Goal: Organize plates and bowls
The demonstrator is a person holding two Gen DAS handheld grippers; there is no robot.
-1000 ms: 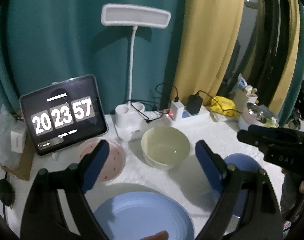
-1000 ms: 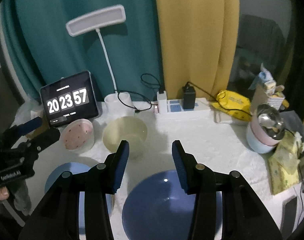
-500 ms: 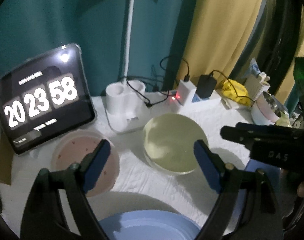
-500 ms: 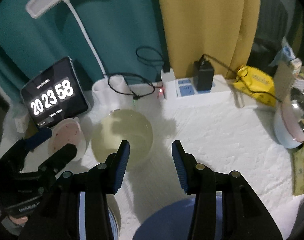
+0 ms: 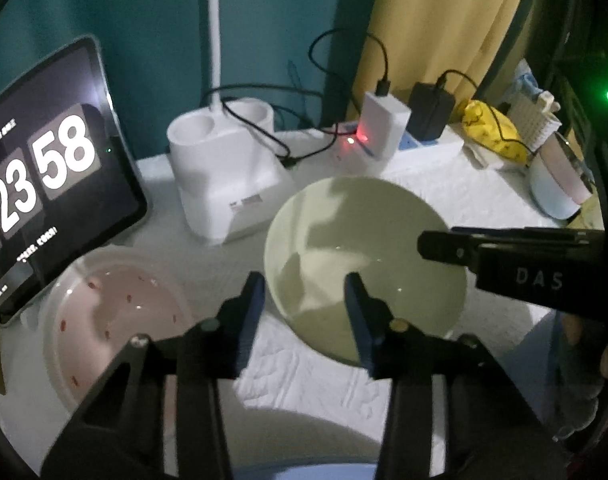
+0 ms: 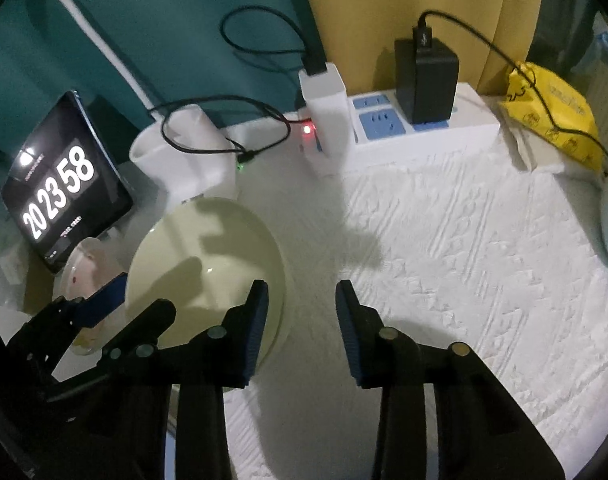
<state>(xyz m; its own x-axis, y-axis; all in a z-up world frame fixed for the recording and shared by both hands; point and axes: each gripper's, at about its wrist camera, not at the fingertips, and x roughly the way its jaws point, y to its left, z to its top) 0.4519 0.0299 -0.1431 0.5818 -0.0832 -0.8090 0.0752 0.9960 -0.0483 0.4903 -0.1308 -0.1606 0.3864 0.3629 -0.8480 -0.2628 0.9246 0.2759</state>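
Note:
A pale green bowl (image 5: 368,264) (image 6: 208,256) stands on the white cloth. My left gripper (image 5: 304,308) straddles its near left rim, one finger outside and one inside. Its jaws are closing, and the pads do not visibly press the wall. My right gripper (image 6: 302,300) straddles the bowl's right rim, also closing, with a gap still showing. Each gripper shows in the other's view: right gripper (image 5: 428,244), left gripper (image 6: 132,304). A pink speckled bowl (image 5: 116,312) (image 6: 84,264) sits left of the green one. A sliver of blue plate (image 5: 304,472) shows at the bottom edge.
Behind the bowls stand a tablet clock (image 5: 44,184), a white lamp base (image 5: 228,172) with cables, and a power strip (image 6: 416,128) with chargers. A yellow packet (image 6: 552,120) and a pink-and-blue cup (image 5: 560,184) sit at the right. Bare cloth (image 6: 464,240) lies right of the green bowl.
Both grippers came down and forward onto the green bowl, one at each side of its rim, and their jaws narrowed. The blue plate and blue bowl slid out of view below.

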